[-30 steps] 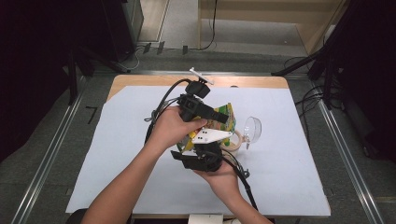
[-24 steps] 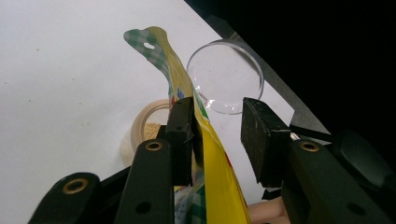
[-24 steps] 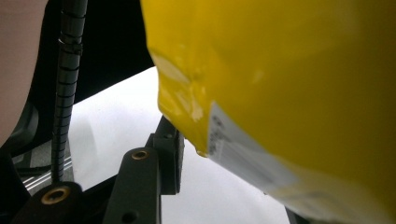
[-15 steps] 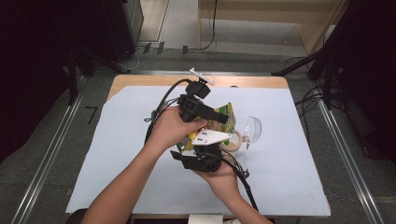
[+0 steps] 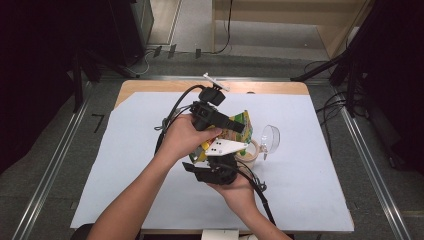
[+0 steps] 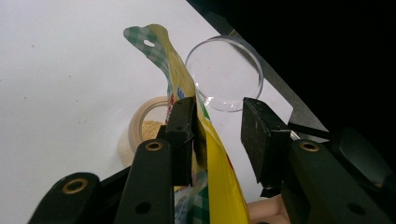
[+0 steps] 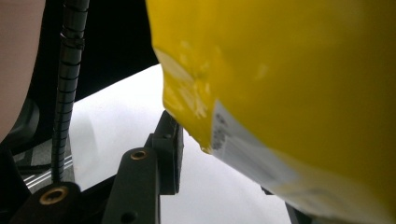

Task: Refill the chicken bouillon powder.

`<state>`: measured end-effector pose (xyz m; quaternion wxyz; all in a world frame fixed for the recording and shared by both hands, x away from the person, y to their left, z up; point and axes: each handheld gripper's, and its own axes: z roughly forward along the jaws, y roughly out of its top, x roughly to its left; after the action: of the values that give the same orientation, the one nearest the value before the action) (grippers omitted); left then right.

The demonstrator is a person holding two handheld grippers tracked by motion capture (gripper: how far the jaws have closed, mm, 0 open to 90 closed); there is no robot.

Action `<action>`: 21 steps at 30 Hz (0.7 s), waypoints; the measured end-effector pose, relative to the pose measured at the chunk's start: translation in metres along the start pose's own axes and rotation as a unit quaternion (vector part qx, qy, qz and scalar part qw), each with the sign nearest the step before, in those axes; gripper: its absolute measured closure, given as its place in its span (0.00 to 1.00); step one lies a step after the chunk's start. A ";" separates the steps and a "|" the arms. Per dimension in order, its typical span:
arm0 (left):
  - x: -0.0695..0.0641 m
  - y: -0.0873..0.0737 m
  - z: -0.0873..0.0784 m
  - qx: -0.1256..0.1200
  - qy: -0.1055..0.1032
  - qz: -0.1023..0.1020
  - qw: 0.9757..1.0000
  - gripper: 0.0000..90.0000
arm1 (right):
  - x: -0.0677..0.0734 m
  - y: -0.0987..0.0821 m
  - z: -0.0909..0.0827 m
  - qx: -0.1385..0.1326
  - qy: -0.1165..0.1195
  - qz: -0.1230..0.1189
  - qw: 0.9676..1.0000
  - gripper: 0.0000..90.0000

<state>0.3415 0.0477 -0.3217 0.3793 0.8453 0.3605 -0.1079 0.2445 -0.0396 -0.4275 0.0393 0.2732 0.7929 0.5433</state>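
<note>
- A person stood at a table covered with a white sheet (image 5: 125, 165), holding a gripper in each hand near the middle of it.
- The left gripper (image 6: 217, 135) was above the right one in the high view, and a yellow and green-checked bag (image 6: 187, 74) ran up between its jaws.
- In the left gripper view the bag lay flat against one pad (image 6: 182, 135); the other pad stood clear of it, with a gap between, so the jaws were spread and not pinching.
- The right gripper (image 5: 212, 172) sat lower, just beneath the bag (image 5: 235, 131).
- In the right gripper view the bag's yellow underside (image 7: 289, 84) hung over the jaws. One jaw showed at the left, the other was mostly hidden behind the bag, and I could not tell whether they gripped it.
- Past the bag's top edge stood a round jar (image 6: 142, 130) with pale grains inside.
- A clear lid (image 6: 224, 74) lay just beside the jar, on the sheet.
</note>
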 end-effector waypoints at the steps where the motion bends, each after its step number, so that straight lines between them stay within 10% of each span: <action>1: 0.000 0.000 0.000 0.000 0.000 0.000 1.000 0.73 | -0.001 0.000 0.000 -0.001 -0.002 -0.003 1.000 0.67; 21: -0.001 0.000 0.001 0.002 0.003 0.003 1.000 0.73 | 0.000 -0.001 0.000 0.000 0.000 -0.002 1.000 0.67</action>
<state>0.3407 0.0469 -0.3218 0.3772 0.8474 0.3587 -0.1049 0.2445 -0.0400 -0.4284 0.0401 0.2716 0.7937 0.5428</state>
